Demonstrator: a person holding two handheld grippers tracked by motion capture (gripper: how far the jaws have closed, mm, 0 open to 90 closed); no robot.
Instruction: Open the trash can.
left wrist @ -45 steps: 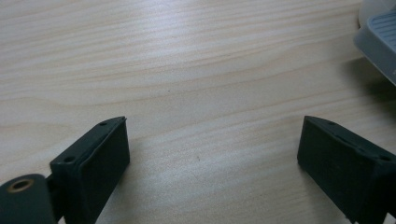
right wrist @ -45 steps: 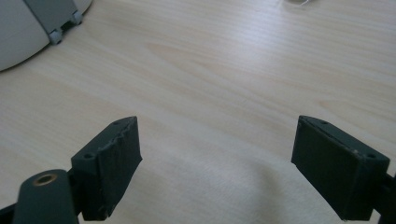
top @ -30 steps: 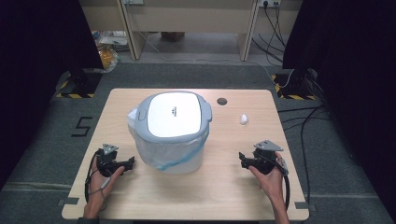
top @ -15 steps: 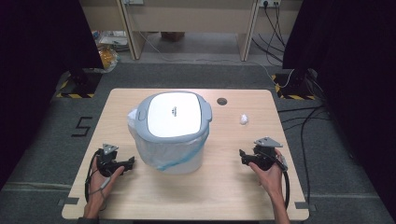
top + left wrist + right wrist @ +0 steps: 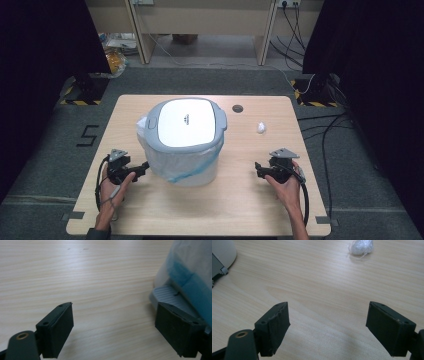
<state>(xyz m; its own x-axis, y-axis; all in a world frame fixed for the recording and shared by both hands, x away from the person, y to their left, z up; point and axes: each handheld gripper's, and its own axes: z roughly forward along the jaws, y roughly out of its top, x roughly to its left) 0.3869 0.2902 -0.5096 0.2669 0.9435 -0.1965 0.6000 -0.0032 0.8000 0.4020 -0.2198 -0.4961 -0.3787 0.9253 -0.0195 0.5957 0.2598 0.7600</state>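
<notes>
A grey-and-white lidded bin [image 5: 186, 135] lined with a translucent bag with a blue drawstring stands mid-table. In the left gripper view its bag and grey base [image 5: 172, 296] sit at the right edge. My left gripper [image 5: 142, 167] rests on the table just left of the bin's base, open and holding nothing [image 5: 113, 332]. My right gripper [image 5: 258, 169] rests at the front right, open and holding nothing [image 5: 328, 327]. A small crumpled white wad [image 5: 260, 128] lies right of the bin, also seen as the white wad [image 5: 361, 247] ahead of the right jaws.
The wooden table [image 5: 240, 210] has a round cable hole [image 5: 237, 108] near its far edge. Cables and black stands lie on the grey floor around it. Bare wood lies in front of the bin and between the grippers.
</notes>
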